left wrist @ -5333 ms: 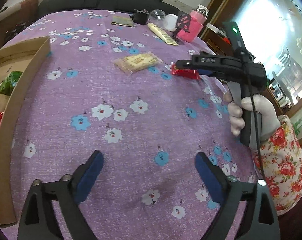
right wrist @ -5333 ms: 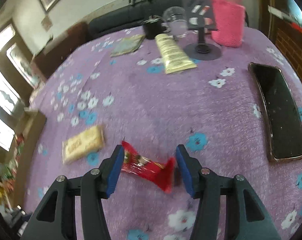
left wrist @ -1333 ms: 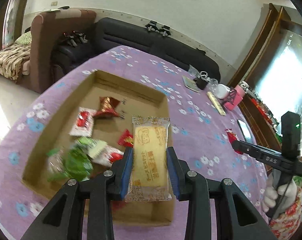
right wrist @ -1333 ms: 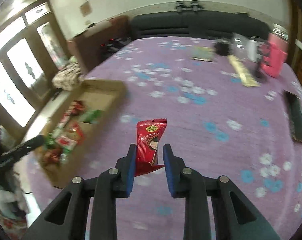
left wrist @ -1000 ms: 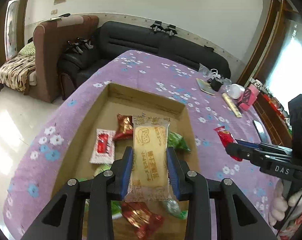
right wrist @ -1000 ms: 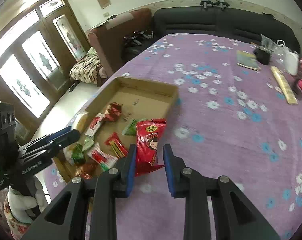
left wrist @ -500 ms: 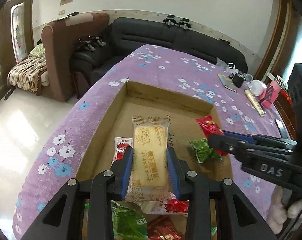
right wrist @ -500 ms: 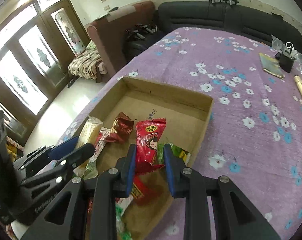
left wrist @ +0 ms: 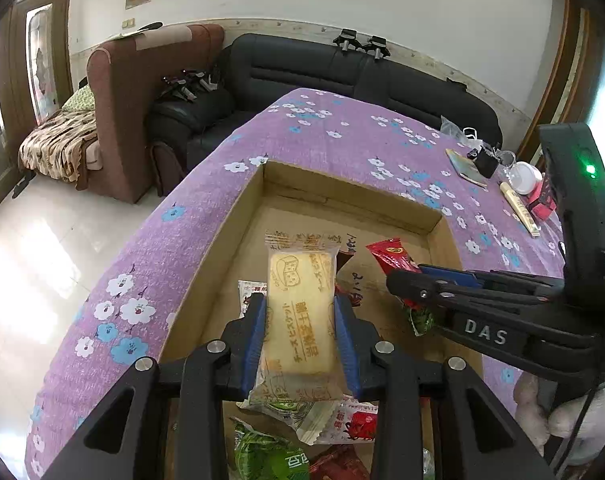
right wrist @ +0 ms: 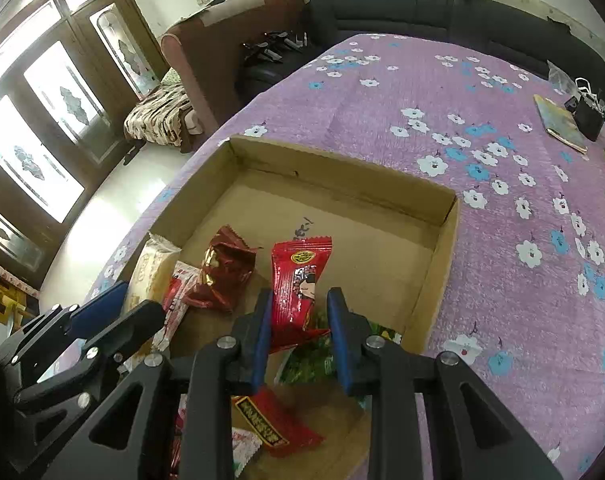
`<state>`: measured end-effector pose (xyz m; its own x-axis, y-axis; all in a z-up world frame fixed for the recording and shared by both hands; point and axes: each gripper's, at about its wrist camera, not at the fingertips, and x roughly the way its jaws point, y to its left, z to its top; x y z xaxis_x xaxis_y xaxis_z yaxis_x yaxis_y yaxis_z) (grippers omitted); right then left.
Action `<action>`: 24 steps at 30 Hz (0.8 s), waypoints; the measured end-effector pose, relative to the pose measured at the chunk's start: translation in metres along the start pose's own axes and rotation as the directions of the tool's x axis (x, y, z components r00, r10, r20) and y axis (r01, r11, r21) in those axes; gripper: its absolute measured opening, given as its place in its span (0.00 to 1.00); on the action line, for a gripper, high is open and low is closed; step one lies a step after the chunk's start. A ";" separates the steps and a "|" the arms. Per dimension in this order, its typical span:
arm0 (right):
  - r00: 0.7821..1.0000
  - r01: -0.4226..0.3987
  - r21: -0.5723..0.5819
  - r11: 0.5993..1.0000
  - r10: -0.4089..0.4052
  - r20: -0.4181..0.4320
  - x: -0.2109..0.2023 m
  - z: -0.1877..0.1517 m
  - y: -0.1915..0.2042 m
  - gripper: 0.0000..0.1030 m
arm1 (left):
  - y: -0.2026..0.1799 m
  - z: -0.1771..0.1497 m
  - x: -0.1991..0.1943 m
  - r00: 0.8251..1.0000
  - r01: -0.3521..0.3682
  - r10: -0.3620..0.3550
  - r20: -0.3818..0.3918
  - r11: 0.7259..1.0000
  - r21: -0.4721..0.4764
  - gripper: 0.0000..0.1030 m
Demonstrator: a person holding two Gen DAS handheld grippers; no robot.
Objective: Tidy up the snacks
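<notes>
We hold two grippers over a cardboard box (left wrist: 344, 192) that sits on a table with a purple flowered cloth (right wrist: 482, 92).

Our left gripper (left wrist: 300, 336) is clamped on a yellow cake pack (left wrist: 300, 308). Its blue pads press on both long sides of the pack, and the pack stands up between them, above the inside of the box.

Our right gripper (right wrist: 298, 330) is clamped on a red candy pack (right wrist: 298, 280). The pads squeeze the bottom part of the pack, and its top sticks up with a little cartoon face on it. This pack also hangs over the inside of the box.

Inside the box more snacks lie on the bottom. We see a dark red shiny wrapper (right wrist: 224, 272), a green pack (right wrist: 314, 358) just under the right gripper, and a flat red pack (right wrist: 270, 424) close to us. The far part of the box floor is bare cardboard.

In the right wrist view, the left gripper shows at the lower left, beside the box. On the far side of the table lie a small booklet (right wrist: 560, 122) and a few other things, too small to tell.
</notes>
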<state>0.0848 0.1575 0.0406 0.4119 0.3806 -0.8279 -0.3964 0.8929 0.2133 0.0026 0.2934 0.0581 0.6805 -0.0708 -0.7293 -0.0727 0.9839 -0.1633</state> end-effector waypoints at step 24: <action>0.996 -0.043 0.013 0.999 0.042 0.074 -0.041 -0.014 -0.001 0.33 | -0.013 -0.010 -0.055 0.993 -0.039 0.040 0.111 0.999 -0.009 0.74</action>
<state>0.0565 0.1380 0.0667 0.4542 0.4345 -0.7777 -0.4034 0.8787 0.2553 -0.0410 0.2827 0.0940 0.7536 -0.0133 -0.6572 -0.1054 0.9844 -0.1407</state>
